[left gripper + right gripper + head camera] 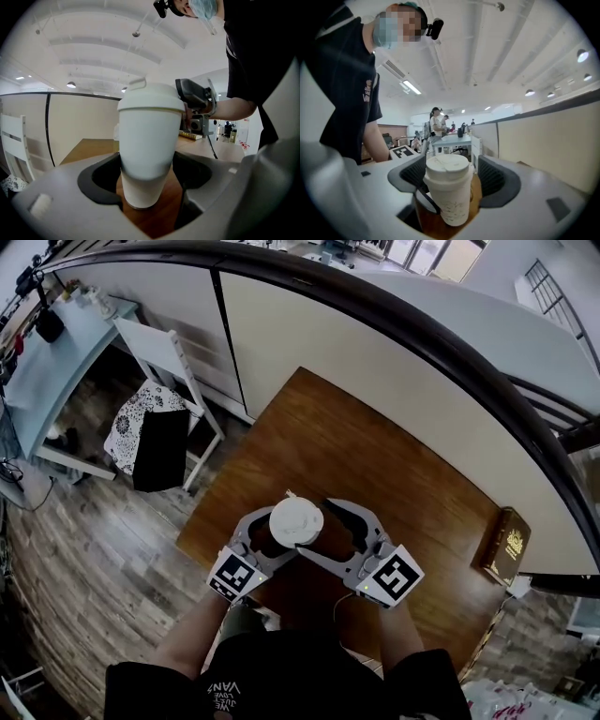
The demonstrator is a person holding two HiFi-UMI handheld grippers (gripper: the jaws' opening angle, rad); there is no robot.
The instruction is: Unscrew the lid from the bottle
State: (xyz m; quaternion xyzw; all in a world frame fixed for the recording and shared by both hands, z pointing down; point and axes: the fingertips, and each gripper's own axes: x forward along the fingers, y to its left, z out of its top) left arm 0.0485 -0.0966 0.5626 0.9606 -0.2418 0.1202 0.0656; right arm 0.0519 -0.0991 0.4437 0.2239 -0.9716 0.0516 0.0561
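Note:
A white bottle shaped like a cup, with a white lid, stands upright on the wooden table close to me. My left gripper has it deep between its jaws, and both dark pads press the body, so it is shut on the bottle. My right gripper comes in from the right, open. The lidded top sits between its pads, with a gap showing on the right side. In the left gripper view, the right gripper shows behind the bottle.
A brown book lies at the table's right edge. A curved partition wall runs behind the table. At the left stand a white chair with a dark cloth and a pale desk.

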